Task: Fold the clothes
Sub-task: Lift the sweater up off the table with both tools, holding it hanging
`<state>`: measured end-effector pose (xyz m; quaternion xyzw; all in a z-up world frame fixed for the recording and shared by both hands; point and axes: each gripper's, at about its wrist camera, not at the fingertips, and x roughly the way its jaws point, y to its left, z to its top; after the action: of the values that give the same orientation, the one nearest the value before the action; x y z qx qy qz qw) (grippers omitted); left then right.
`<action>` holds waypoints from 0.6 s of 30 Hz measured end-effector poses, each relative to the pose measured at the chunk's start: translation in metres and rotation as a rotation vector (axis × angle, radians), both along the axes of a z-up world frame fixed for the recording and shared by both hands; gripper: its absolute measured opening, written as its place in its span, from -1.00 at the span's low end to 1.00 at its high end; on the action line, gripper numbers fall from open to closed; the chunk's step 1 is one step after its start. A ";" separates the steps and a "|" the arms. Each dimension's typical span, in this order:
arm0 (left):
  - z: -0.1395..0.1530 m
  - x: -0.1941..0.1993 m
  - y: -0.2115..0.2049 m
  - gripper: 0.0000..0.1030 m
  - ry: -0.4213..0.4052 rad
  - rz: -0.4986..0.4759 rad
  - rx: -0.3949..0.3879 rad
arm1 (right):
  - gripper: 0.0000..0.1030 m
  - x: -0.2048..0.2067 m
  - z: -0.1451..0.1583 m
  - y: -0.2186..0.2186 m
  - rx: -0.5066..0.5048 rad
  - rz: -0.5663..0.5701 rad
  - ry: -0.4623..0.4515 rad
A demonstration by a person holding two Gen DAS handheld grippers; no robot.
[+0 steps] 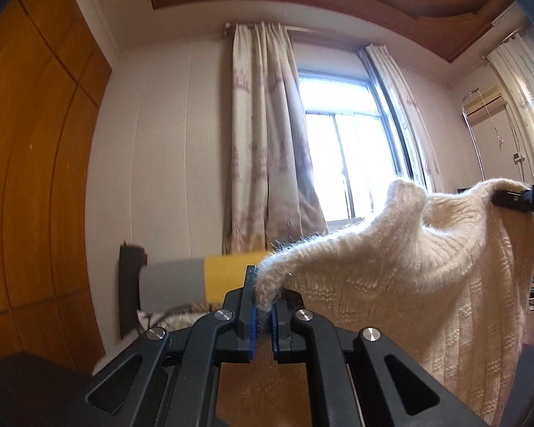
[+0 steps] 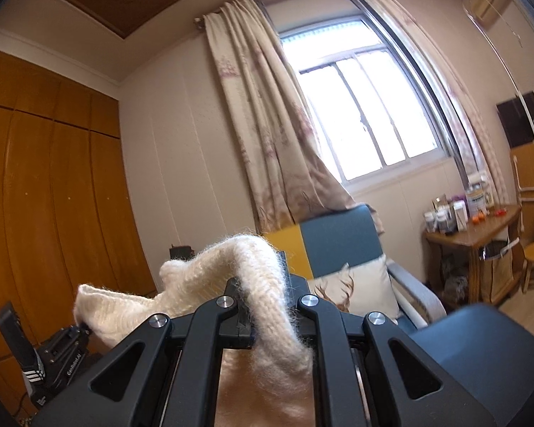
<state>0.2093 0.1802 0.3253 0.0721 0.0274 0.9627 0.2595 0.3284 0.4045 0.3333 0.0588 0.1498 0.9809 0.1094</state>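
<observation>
Sweater, cream and fuzzy-knit, hangs in the air between the two grippers, well above any surface in view. The left gripper is clamped narrow on one edge of the knit, its blue pads nearly meeting with a tuft of wool pinched between them. From there the fabric rises to a peak, dips, and runs across to the right gripper, which shows at the right edge of the left wrist view with the sweater draped over it. Below that line the knit falls in a broad ribbed sheet.

In the right wrist view the sweater passes as a thick roll through the right gripper; its jaws are close together and seem to grip the roll, though wool hides the pads. The left gripper holds the far corner at lower left.

Behind are a window, curtains, a wardrobe and a blue and yellow chair.
</observation>
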 end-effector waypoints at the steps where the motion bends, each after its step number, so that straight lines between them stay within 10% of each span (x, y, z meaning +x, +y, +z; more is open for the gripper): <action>1: 0.007 0.002 -0.004 -0.91 0.010 0.004 0.009 | -0.85 -0.001 0.004 -0.002 0.007 0.003 0.007; 18: 0.100 0.026 -0.085 -0.90 0.161 0.078 0.130 | -0.85 0.005 0.062 -0.045 0.099 0.038 0.141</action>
<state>0.2356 0.0956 0.4254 0.1649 -0.0115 0.9629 0.2135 0.3334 0.3595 0.3952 0.1302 0.1094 0.9824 0.0768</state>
